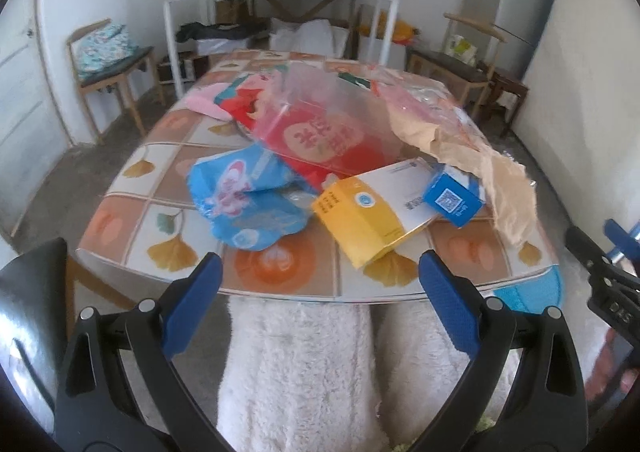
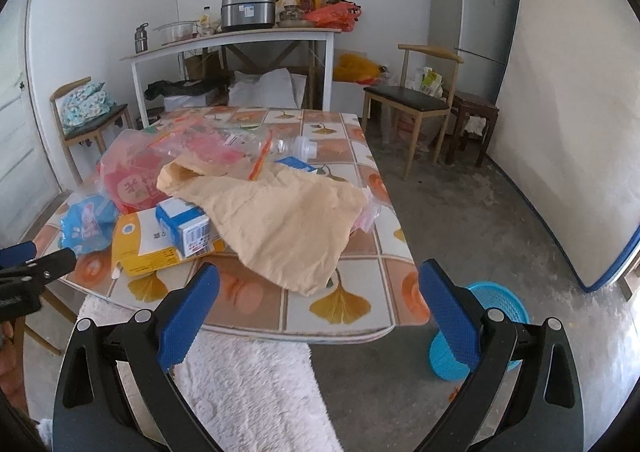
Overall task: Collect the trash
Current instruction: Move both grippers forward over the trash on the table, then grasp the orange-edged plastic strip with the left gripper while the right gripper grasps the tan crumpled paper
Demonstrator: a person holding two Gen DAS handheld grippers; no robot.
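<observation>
Left wrist view: the left gripper is held with its blue-padded jaws spread wide and nothing between them, poised off the near edge of the tiled, ginkgo-patterned table. The trash is heaped on that table straight ahead: a crumpled blue plastic wrapper lies forward and slightly left of the jaws, and a flattened yellow-and-white cardboard box lies forward and slightly right, its long axis running diagonally from the near edge toward the far right. A small blue carton rests on the box's far end, with a red packet inside a clear plastic bag behind.

From the right wrist view, the right gripper is likewise seen wide apart and empty, and a crumpled tan paper sheet lies directly ahead of it, draped over the pile toward the table's right side. A clear plastic bottle lies on its side further back. A blue plastic basket stands on the floor just right of the table (presumably the place for the trash).

The box and wrapper are judged nearer the left gripper, the paper nearer the right; nothing is grasped yet.
</observation>
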